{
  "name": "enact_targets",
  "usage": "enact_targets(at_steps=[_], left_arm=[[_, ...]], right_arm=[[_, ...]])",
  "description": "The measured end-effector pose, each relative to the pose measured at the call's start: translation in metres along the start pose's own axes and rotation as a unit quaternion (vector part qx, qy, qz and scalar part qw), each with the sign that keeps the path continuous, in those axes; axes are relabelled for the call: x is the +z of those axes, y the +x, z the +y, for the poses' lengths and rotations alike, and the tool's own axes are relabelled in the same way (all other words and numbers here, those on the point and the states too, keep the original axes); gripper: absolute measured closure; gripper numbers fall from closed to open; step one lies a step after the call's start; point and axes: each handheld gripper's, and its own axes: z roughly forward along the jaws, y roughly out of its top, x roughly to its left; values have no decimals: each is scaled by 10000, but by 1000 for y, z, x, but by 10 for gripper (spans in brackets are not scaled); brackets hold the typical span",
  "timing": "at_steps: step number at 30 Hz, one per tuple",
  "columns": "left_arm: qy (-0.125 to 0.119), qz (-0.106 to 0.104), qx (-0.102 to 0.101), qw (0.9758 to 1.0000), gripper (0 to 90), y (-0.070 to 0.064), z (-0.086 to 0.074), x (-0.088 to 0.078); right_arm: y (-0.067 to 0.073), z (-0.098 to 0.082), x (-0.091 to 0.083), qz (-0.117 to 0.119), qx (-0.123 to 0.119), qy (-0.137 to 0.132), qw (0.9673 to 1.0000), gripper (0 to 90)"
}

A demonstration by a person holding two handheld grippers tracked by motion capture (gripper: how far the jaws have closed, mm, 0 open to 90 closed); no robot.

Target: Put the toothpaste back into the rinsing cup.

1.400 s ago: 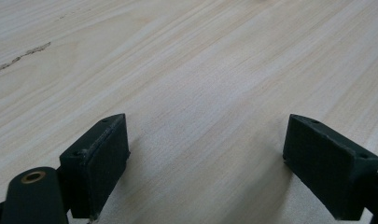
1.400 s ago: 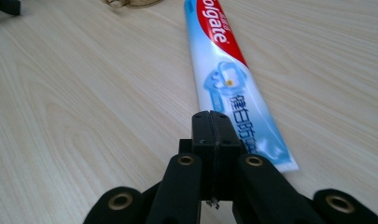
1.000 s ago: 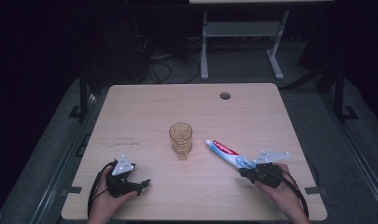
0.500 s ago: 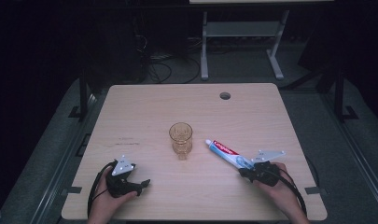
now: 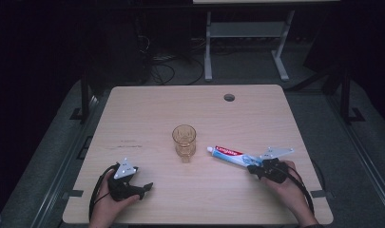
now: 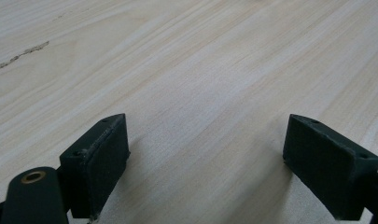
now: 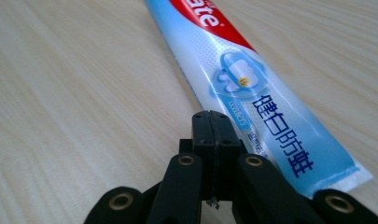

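Toothpaste tube [image 5: 232, 155] lies flat on counter [image 5: 147, 111], long axis slanting from glass toward right claw [image 7: 213, 122], which sits closed and empty beside its crimped end; left claw [image 6: 205, 154] open, well apart.

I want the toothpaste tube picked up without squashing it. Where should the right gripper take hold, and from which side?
Probably best at the flat crimped tail of the toothpaste tube, the end nearest the right gripper. The tube lies flat on the table with its cap toward the glass. The tail is thin and holds little paste. Its jaws, now shut beside the tube's edge, would first have to open, then come in low from the tail end.
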Motion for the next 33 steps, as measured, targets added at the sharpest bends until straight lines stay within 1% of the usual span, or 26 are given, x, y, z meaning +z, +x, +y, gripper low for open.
enact_targets(at_steps=[5, 6, 8, 10, 16, 17, 20, 22, 23, 24, 26, 33], left_arm=[[-3, -2, 1, 10000, 134, 0, 0, 0], [-2, -1, 2, 10000, 134, 0, 0, 0], [-2, -3, -3, 10000, 134, 0, 0, 0], [-2, -4, -2, 10000, 134, 0, 0, 0], [11, -7, -1, 10000, 134, 0, 0, 0], [8, -8, 0, 10000, 134, 0, 0, 0], [7, -12, 3, 10000, 134, 0, 0, 0], [7, -13, 4, 10000, 134, 0, 0, 0], [7, -13, 5, 10000, 134, 0, 0, 0], [7, -14, 7, 10000, 134, 0, 0, 0], [8, -14, 6, 10000, 134, 0, 0, 0], [9, -14, 6, 10000, 134, 0, 0, 0]], right_arm=[[-7, 3, 2, -70, 22, -32, 10000, 899], [-9, 4, 2, -105, 73, -33, 9999, 899], [-14, 6, 3, -148, 96, -56, 9998, 899], [-16, 7, 3, -164, 90, -57, 9998, 899], [-27, 12, 6, -275, 200, -90, 9994, 899], [-30, 13, 7, -324, 243, -96, 9991, 899], [-35, 15, 8, -366, 235, -103, 9990, 899], [-38, 17, 9, -414, 289, -119, 9987, 899], [-42, 19, 10, -455, 327, -152, 9983, 899], [-42, 19, 10, -455, 327, -152, 9983, 899], [-47, 20, 12, -460, 401, -167, 9980, 899], [-58, 26, 17, -608, 455, -181, 9969, 899]])
